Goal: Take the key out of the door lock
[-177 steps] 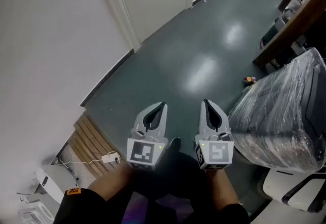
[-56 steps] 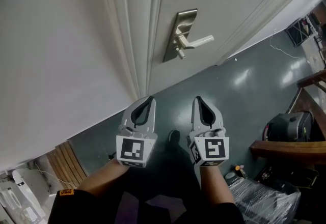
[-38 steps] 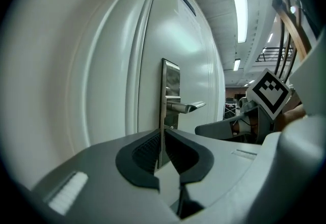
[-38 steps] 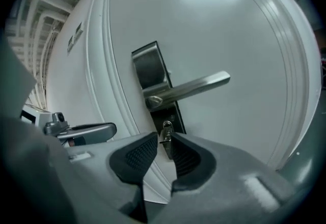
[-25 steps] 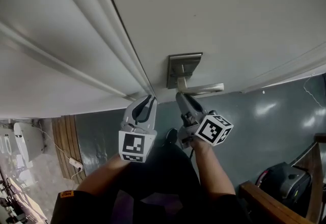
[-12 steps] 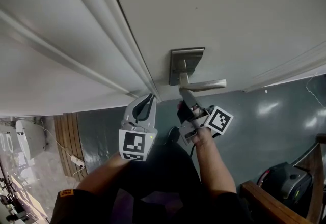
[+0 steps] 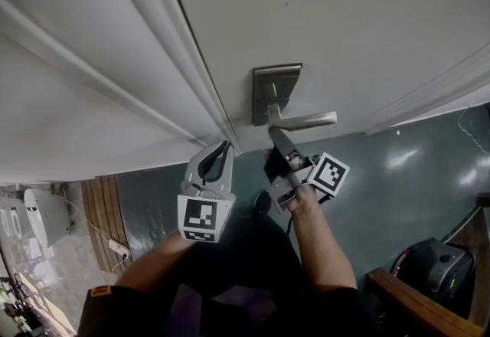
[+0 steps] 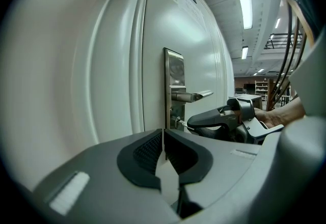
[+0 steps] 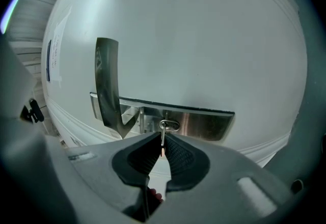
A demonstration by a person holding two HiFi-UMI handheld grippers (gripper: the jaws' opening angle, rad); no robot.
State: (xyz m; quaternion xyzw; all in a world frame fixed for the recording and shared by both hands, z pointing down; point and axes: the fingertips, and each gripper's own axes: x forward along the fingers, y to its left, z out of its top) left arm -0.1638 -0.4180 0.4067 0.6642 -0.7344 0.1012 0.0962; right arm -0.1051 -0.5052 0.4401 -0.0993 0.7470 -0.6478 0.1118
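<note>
A brushed-metal lock plate (image 7: pixel 276 90) with a lever handle (image 7: pixel 305 120) sits on the white door (image 7: pixel 360 21). The thin silver key (image 9: pixel 162 142) sticks out of the keyhole (image 9: pixel 169 126) just under the lever, seen edge-on. My right gripper (image 9: pixel 162 147) is rolled on its side, with its jaws shut on the key. In the head view the right gripper (image 7: pixel 275 137) reaches the plate from below. My left gripper (image 7: pixel 221 148) hangs shut and empty to the left, near the door frame. In the left gripper view the right gripper (image 8: pixel 201 120) sits at the plate (image 8: pixel 173 85).
The white door frame mouldings (image 7: pixel 176 52) run diagonally left of the lock. Dark green floor (image 7: pixel 398 175) lies below. A wooden pallet (image 7: pixel 99 205) lies at the lower left, and a dark bag (image 7: pixel 432 270) with wooden furniture at the lower right.
The right gripper has risen to the lock, rolled onto its side, and now has its jaws closed on the key. The left gripper has stayed in place.
</note>
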